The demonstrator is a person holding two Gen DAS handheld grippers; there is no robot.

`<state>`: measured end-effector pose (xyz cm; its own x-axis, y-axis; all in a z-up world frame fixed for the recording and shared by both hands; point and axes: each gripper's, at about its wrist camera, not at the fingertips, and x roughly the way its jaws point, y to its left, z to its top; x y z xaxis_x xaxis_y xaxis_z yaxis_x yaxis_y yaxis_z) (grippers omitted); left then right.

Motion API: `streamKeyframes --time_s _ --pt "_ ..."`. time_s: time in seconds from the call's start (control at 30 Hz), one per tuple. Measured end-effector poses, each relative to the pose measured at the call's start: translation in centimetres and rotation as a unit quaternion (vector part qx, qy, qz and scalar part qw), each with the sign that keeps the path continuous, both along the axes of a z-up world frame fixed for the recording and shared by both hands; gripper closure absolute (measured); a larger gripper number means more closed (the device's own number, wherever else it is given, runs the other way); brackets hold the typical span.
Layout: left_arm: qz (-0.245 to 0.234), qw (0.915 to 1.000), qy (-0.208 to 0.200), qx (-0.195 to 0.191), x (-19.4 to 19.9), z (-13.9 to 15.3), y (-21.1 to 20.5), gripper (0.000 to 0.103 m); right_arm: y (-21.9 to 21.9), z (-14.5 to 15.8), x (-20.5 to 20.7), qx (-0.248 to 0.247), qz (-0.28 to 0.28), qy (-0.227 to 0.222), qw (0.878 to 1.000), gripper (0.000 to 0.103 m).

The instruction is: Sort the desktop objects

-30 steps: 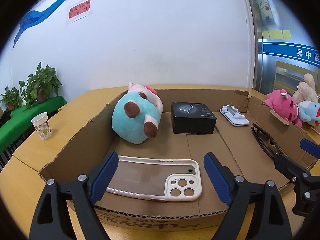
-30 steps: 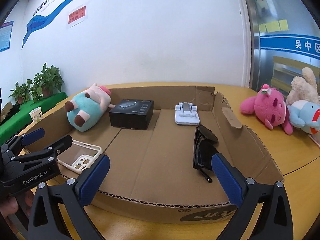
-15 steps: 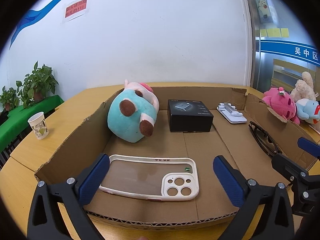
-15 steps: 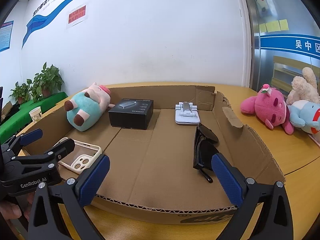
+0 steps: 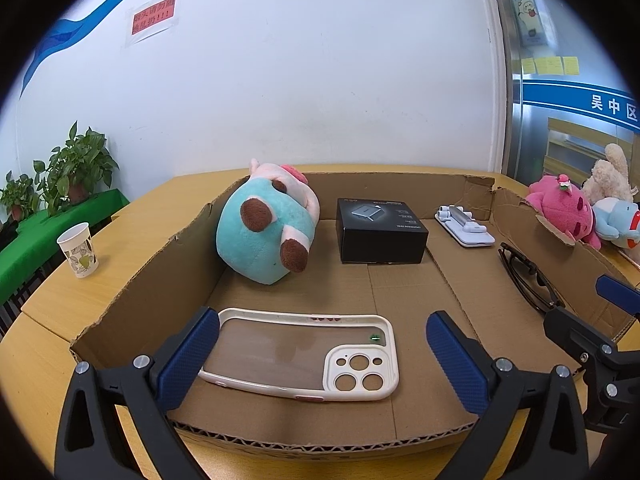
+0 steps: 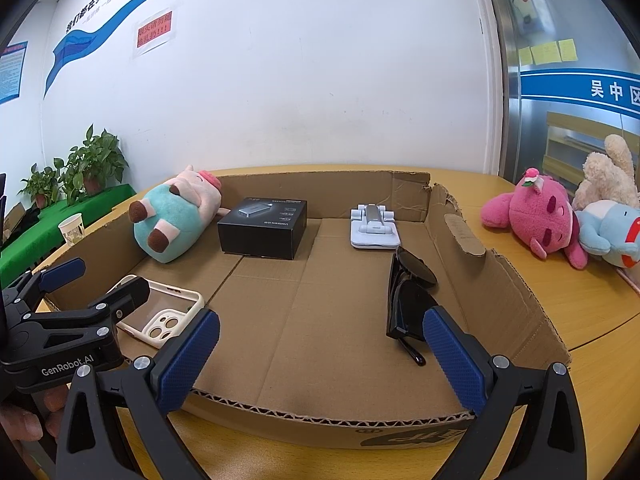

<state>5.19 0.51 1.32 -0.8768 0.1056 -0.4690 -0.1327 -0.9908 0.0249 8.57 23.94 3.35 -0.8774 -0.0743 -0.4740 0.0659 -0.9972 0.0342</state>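
A clear phone case (image 5: pixel 304 352) with a white rim lies flat on the floor of a shallow cardboard box (image 5: pixel 160 276), near its front wall. My left gripper (image 5: pixel 322 332) hangs over the case, open wide, its pads off both ends of the case. The right gripper (image 6: pixel 322 320) is open over the box's front edge with nothing between its fingers, and folded black sunglasses (image 6: pixel 408 296) lie just beyond its right finger. Along the back of the box sit a teal and pink plush pig (image 5: pixel 268 232), a black carton (image 5: pixel 380 228) and a white phone stand (image 5: pixel 464 228).
The box rests on a yellow wooden table (image 6: pixel 560 280). Right of the box lie a pink plush (image 6: pixel 532 216), a blue plush (image 6: pixel 608 232) and a beige plush (image 6: pixel 608 176). A paper cup (image 5: pixel 78 250) stands on the table to the left, with potted plants (image 5: pixel 76 168) behind.
My left gripper's jaws spread wider and then stayed wide. The phone case has stayed flat on the box floor. The right gripper has not moved.
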Motion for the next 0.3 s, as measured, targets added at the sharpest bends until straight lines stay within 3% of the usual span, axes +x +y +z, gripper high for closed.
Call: streamKeyframes --time_s 0.3 --pt "0.0 1.0 0.0 0.0 -0.02 0.01 -0.03 0.0 -0.04 0.04 0.01 0.0 -0.001 0.0 1.0 0.0"
